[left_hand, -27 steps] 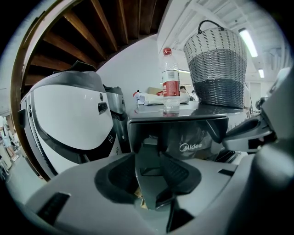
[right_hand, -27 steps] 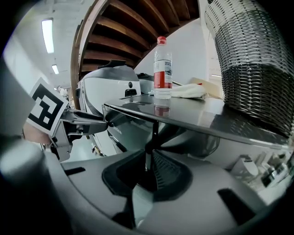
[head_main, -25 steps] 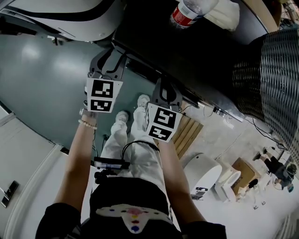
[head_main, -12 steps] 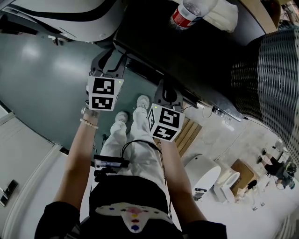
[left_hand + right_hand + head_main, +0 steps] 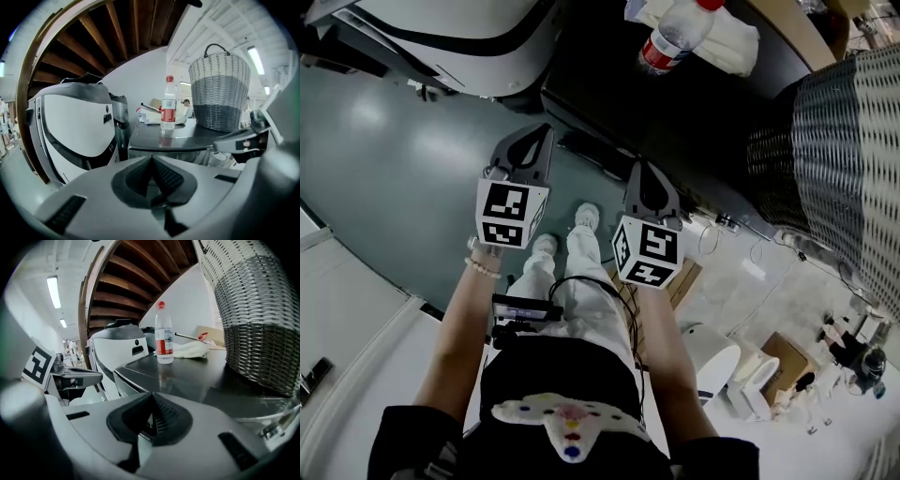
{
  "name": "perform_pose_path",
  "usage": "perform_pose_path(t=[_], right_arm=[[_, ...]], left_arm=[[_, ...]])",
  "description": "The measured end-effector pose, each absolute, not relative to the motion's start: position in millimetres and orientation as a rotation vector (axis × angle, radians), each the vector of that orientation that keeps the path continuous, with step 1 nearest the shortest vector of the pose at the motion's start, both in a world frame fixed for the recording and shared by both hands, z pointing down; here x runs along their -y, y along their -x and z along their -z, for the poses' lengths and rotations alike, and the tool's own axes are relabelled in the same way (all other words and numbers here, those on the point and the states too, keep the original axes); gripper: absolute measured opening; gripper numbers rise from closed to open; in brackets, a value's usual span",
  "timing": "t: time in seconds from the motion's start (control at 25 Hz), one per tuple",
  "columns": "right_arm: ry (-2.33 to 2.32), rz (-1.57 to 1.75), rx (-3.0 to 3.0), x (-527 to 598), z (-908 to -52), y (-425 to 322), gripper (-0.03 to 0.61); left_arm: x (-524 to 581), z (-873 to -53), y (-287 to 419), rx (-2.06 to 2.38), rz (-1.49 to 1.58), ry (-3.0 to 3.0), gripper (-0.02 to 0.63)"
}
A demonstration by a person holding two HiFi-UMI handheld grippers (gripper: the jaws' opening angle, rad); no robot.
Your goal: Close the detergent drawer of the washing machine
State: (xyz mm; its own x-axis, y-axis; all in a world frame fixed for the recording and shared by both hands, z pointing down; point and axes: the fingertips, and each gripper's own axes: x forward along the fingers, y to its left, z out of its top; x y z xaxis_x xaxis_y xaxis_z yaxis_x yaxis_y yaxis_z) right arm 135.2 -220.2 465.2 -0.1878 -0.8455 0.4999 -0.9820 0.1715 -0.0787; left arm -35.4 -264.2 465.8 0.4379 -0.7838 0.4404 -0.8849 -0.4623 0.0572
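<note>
Hovering short of contact - left gripper (image 5: 534,141) and right gripper (image 5: 642,178) are both held in the air on the near side of the dark-topped washing machine (image 5: 694,122), jaws fully together, nothing between the pads. On its top stand a water bottle (image 5: 675,33) with a white cloth (image 5: 727,42) beside it, and a woven basket (image 5: 834,159) to the right; a white unit with a black stripe (image 5: 459,37) stands to its left. I can't pick out the detergent drawer in any view, so I read this as the approach step, push not yet begun. Next move needs the drawer front found first, then a closed tip set square on it and a straight push until flush. Writing - the bottle's red label is too small to read, the small marks on the white unit likewise.
</note>
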Motion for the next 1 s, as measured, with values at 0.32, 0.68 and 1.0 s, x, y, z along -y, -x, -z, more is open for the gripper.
perform_pose_path(t=[0.32, 0.68, 1.0], right_arm=[[-1.663, -0.377, 2.203, 211.3, -417.4, -127.3, 0.005], [-1.63, -0.277, 2.279, 189.9, -376.1, -128.4, 0.005], [-1.616, -0.199, 2.321, 175.2, -339.4, -126.3, 0.005]], left_arm=[[243.3, -405.7, 20.7, 1.386, -0.47, -2.545, 0.012], [213.8, -359.4, 18.9, 1.397, -0.453, -2.616, 0.011], [188.6, -324.8, 19.5, 1.363, -0.472, -2.674, 0.011]])
